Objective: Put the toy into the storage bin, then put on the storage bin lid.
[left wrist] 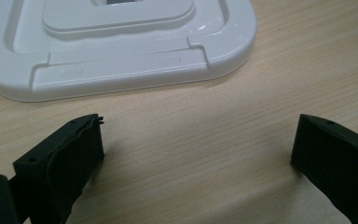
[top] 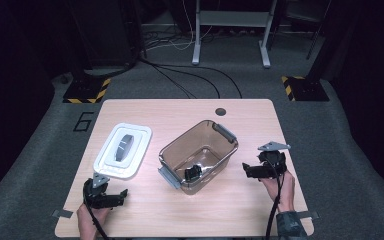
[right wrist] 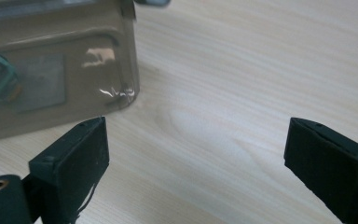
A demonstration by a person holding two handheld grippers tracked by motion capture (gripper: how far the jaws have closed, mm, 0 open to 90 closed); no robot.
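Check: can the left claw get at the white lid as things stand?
Probably yes. The left claw is open and empty, and the lid lies flat just ahead of it on the table, with bare wood between them. The bin sits off to the side.

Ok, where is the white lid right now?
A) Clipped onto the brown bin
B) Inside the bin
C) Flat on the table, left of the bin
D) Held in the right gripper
C: the white lid lies flat on the table, apart from the open translucent brown bin, just ahead of the open left gripper.
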